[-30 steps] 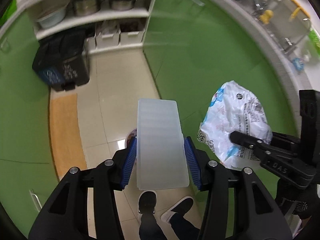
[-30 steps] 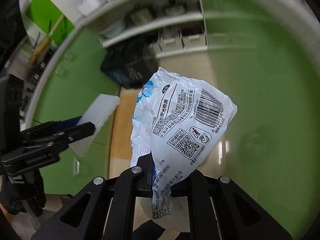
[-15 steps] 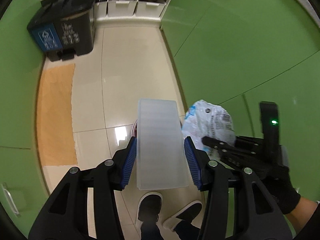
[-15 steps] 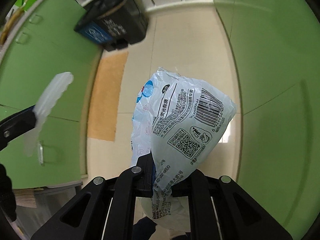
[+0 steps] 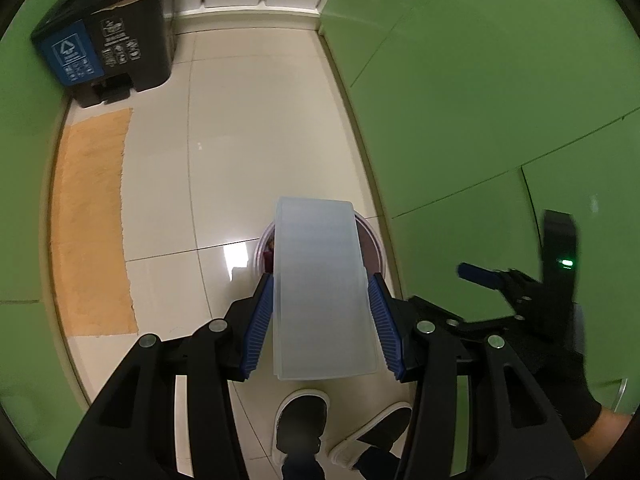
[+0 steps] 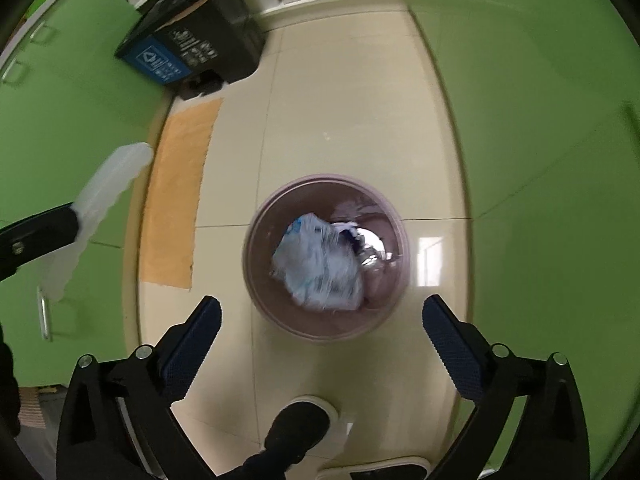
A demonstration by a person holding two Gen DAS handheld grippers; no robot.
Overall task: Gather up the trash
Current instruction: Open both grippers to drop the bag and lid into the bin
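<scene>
Two grippers over cream floor tiles (image 6: pixel 340 92) between green cabinets (image 5: pixel 480 100). Right gripper (image 6: pixel 320 332) just sprung wide, empty; white wrapper (image 6: pixel 320 260) inside round pink bin (image 6: pixel 280 312) at 12 o'clock. Left gripper (image 5: pixel 320 320) clamped on frosted plastic box (image 5: pixel 320 292). Black bin (image 5: pixel 120 44) at 10 o'clock, orange mat (image 5: pixel 92 220) at 9.

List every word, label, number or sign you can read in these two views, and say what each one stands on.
No word or number reads clearly in either view.
White recycling-arrow sign: blue panel of the black pedal bin.
White icons and small print beside it on the bin: too small to read.
Blue print on the white wrapper in the round basket: blurred, unreadable.
Translucent plastic tray: no text.
</scene>
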